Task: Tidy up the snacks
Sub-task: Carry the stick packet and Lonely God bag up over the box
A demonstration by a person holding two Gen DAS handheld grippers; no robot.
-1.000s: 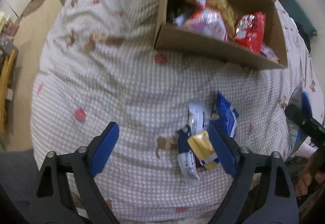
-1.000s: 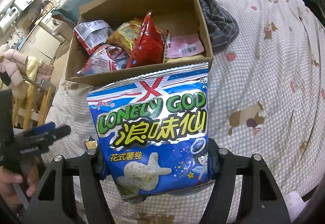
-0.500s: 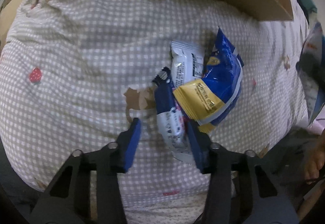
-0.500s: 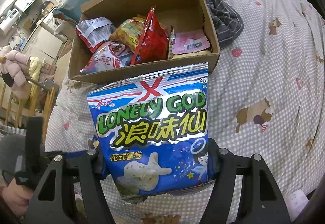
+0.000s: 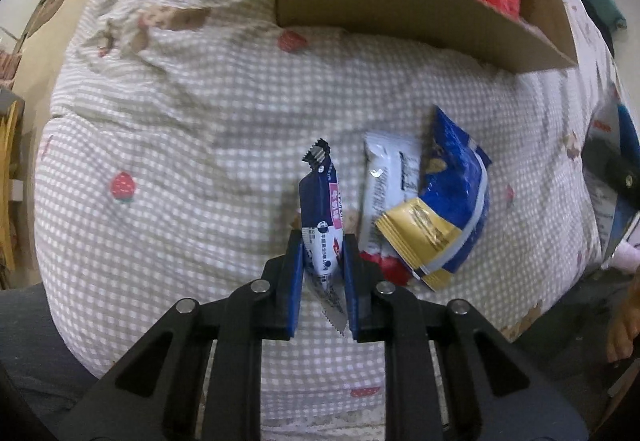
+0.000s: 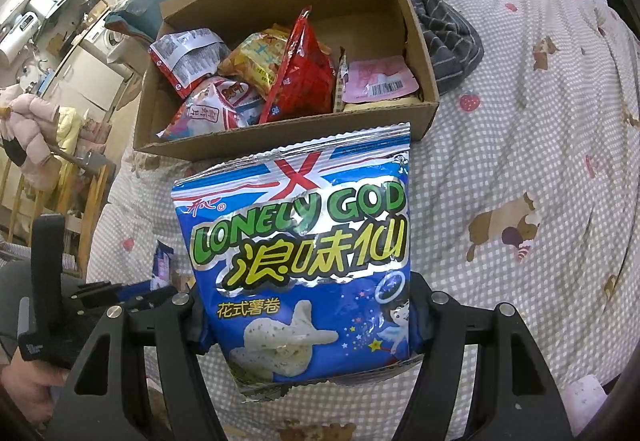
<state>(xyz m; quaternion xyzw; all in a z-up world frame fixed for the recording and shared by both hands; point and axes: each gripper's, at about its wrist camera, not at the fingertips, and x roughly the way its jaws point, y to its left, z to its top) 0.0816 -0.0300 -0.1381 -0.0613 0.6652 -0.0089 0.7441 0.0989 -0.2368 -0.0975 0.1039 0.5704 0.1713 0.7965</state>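
My L gripper (image 5: 322, 261) clamped the navy wafer pack (image 5: 321, 201); R gripper (image 6: 308, 321) clamped on chip bag (image 6: 300, 261). Pick step done. Next req'd: lift both into box (image 6: 288, 133)

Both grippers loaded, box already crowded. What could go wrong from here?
1. The left gripper pinches the small dark-blue packet near one end only; it may swing or slip out on the lift.
2. The chip bag in the right gripper is wide, and the cardboard box is crowded on its left side; it might catch the rim or sit on top.
3. The loose packets beside the left gripper could get nudged.
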